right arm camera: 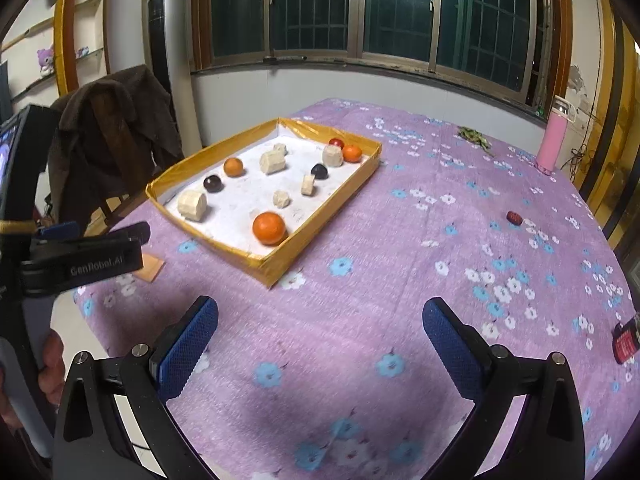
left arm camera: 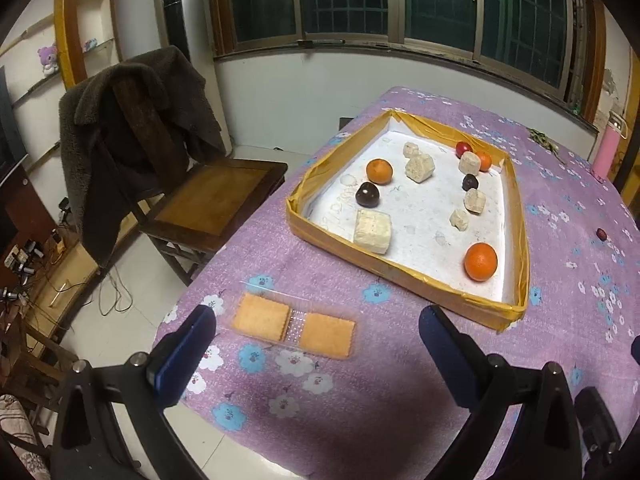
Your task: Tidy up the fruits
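A shallow tray with yellow taped walls lies on the purple flowered tablecloth. In it are oranges, dark plums, a small red fruit and several pale foam chunks. One small red fruit lies loose on the cloth to the tray's right. My left gripper hovers open over the near cloth with nothing between its fingers. My right gripper is open and empty too, short of the tray.
A clear packet with two biscuits lies just ahead of the left gripper. A pink bottle stands at the far right edge, green stems beside it. A wooden chair with a dark coat stands left of the table. A hand holds the left gripper.
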`<state>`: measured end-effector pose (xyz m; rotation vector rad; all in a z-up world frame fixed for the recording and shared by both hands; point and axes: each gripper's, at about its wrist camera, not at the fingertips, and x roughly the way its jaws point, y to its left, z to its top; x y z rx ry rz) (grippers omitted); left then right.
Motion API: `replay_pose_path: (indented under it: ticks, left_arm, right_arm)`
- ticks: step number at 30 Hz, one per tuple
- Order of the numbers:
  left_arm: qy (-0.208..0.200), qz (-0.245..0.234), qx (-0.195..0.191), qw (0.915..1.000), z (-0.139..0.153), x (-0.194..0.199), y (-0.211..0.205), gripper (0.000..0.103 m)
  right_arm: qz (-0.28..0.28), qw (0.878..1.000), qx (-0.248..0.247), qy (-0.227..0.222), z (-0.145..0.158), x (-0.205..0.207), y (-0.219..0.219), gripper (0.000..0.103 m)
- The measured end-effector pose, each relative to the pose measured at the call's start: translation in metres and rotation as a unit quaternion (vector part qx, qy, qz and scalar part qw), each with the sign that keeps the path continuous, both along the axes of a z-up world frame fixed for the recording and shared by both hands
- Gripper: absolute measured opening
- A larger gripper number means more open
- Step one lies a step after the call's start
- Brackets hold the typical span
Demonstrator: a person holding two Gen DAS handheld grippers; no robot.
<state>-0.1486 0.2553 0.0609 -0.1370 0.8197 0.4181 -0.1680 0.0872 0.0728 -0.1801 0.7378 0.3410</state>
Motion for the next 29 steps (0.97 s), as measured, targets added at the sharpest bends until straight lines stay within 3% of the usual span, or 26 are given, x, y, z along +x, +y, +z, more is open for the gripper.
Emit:
replay_pose_path:
  ticks: [15,20,25,29]
  left_arm:
    - [-0.019,-0.058,-0.037,0.9974,0.002,-0.003,0.002,0.103]
    - [-0.046,-0.074,-0.025,0.9959,0.013,-0.003,-0.006,0.103]
    - [-0.041,-0.101,-0.033,0.9935,0.017,0.004,-0.014,0.103]
    - [-0.038,-0.111,-0.008,0.9930,0.016,0.007,-0.022,0.103]
  right_arm:
    - [-0.033,0.999,0.004,0.021,-0.005,-0.010,0.001,0.103]
    - [-0.041,0.999,0.006,0.027,-0.007,-0.011,-0.001,0.103]
    - [-0.048,0.998,0.010,0.033,-0.008,-0.009,-0.004,0.103]
    - [-0.054,0.998,0.012,0.037,-0.009,-0.009,-0.006,0.103]
